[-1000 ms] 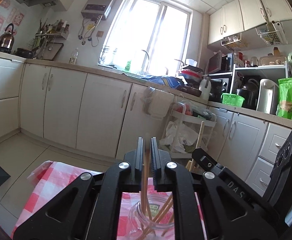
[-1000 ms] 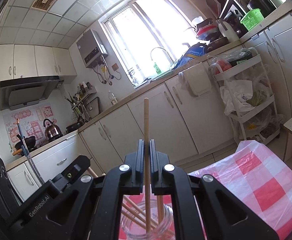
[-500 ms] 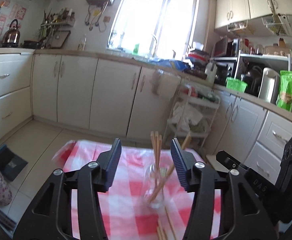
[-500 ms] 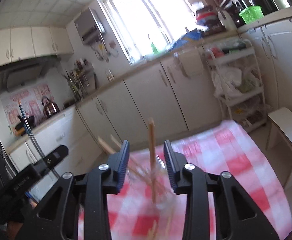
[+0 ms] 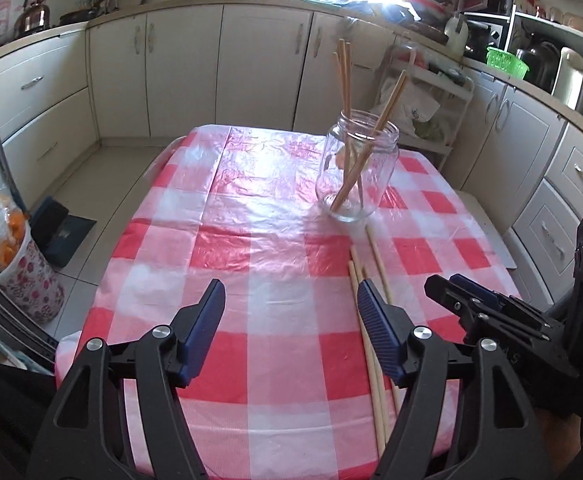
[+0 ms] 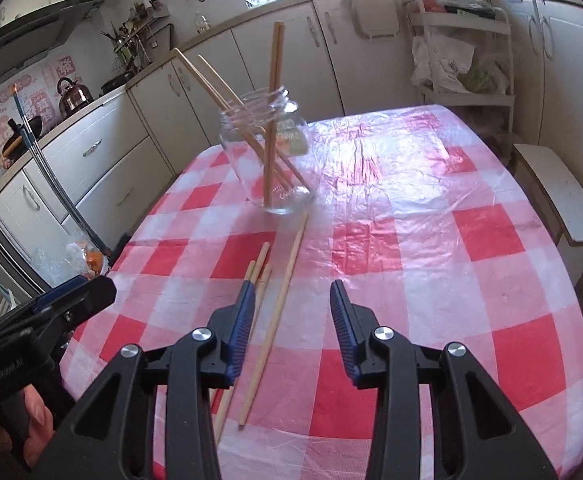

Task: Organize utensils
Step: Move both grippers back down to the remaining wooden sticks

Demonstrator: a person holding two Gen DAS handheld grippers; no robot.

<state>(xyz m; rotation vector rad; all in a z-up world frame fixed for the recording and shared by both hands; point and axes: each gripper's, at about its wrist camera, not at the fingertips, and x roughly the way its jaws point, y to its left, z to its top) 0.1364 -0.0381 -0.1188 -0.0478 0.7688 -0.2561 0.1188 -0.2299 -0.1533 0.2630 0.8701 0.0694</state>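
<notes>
A clear glass jar [image 5: 357, 168] stands on the red-and-white checked tablecloth [image 5: 251, 248] and holds several wooden chopsticks [image 5: 345, 80]. It also shows in the right wrist view [image 6: 271, 160]. Several loose chopsticks [image 5: 365, 300] lie on the cloth in front of the jar; they show in the right wrist view [image 6: 279, 300] too. My left gripper [image 5: 291, 300] is open and empty, low over the near cloth, left of the loose chopsticks. My right gripper [image 6: 291, 304] is open and empty, just right of them.
Kitchen cabinets [image 5: 171, 64] run behind the table. A white storage trolley [image 6: 463, 40] stands at the far right. A flowered bin [image 5: 19, 272] stands on the floor at the left. A white stool [image 6: 559, 200] sits by the table's right edge.
Both grippers let go of the chopsticks they held over the jar, opened, and pulled back and down toward the near table edge. Those chopsticks now stand in the jar.
</notes>
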